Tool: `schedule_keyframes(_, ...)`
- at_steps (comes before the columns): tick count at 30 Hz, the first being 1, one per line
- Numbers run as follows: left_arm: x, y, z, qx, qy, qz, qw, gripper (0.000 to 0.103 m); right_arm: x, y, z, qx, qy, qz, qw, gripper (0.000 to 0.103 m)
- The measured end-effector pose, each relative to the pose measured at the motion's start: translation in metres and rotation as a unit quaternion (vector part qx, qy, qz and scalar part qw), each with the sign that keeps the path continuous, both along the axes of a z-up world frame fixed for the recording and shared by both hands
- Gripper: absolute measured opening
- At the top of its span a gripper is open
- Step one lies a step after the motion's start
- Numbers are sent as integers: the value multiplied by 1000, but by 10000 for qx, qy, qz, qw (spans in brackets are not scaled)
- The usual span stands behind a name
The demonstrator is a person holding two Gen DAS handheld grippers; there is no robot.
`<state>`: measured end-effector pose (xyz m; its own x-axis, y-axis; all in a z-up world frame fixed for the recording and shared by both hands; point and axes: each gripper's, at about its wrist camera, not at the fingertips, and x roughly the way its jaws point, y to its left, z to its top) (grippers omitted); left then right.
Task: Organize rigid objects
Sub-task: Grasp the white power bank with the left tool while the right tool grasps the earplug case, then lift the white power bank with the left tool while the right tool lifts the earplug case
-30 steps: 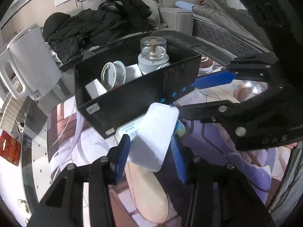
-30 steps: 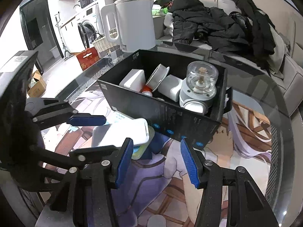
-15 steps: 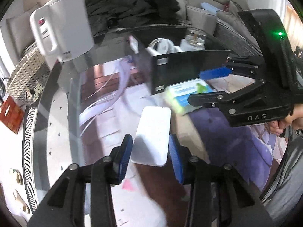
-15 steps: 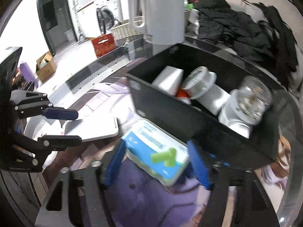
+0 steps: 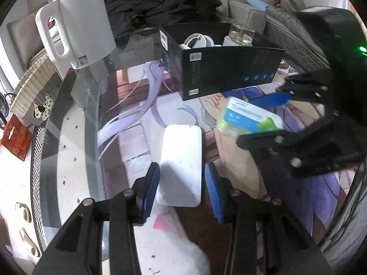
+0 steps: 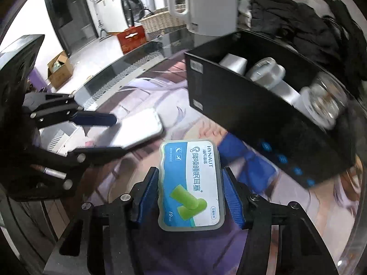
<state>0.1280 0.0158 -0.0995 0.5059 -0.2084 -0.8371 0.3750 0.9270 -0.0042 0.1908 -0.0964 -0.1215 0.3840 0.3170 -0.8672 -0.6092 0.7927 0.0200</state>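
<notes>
A flat white case (image 5: 181, 155) sits between the blue pads of my left gripper (image 5: 182, 188), low over the glass table and left of the black box (image 5: 229, 68). In the right wrist view that case (image 6: 137, 130) lies flat between the left gripper's fingers (image 6: 91, 119). My right gripper (image 6: 191, 197) is shut on a blue and white earplug box (image 6: 190, 183) with green plugs printed on it, held in front of the black box (image 6: 240, 96). The left wrist view shows the same earplug box (image 5: 250, 116), blurred, between the right gripper's fingers. The black box holds white containers and a glass jar (image 6: 325, 100).
A white kettle (image 5: 82, 23) stands at the table's far left, behind the black box. Dark clothes (image 5: 160, 0) are piled on the sofa beyond. A wicker basket (image 5: 32, 84) and a red box (image 5: 16, 137) sit on the floor past the table's curved edge.
My left gripper carried the white case away from the black box, leftward and down toward the table. My right gripper moved onto the earplug box and closed on it.
</notes>
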Motion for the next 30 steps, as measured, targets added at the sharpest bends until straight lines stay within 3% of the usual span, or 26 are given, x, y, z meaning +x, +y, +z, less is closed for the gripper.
schedule_keyframes(3, 4, -10, -1, 172, -72, 5, 9998, 39, -10, -19, 4, -72, -114, -255, 9996, 56)
schedule_keyframes(10, -1, -52, 1, 142, -30, -358, 9993, 36, -28, -63, 10, -118, -133, -695, 9974, 57)
schedule_keyframes(16, -9, -76, 2, 204, -58, 14, 9998, 36, -42, -87, 2, -161, -155, -817, 9964, 57)
schedule_keyframes(19, -10, -85, -1, 383, -120, 195, 9990, 47, -44, -85, -4, -225, -191, -861, 9958, 57)
schedule_keyframes(20, -11, -87, -2, 382, -110, 237, 9989, 56, -45, -86, -4, -215, -224, -874, 9957, 58)
schedule_keyframes(21, -11, -88, -3, 381, -104, 330, 9987, 57, -46, -87, -4, -229, -249, -923, 9952, 59)
schedule_keyframes(25, -11, -95, -3, 381, -110, 427, 9983, 57, -47, -92, -8, -265, -232, -1062, 9937, 75)
schedule_keyframes(30, -10, -93, -4, 347, -70, 456, 9983, 57, -47, -96, -9, -110, -70, -1213, 9925, 81)
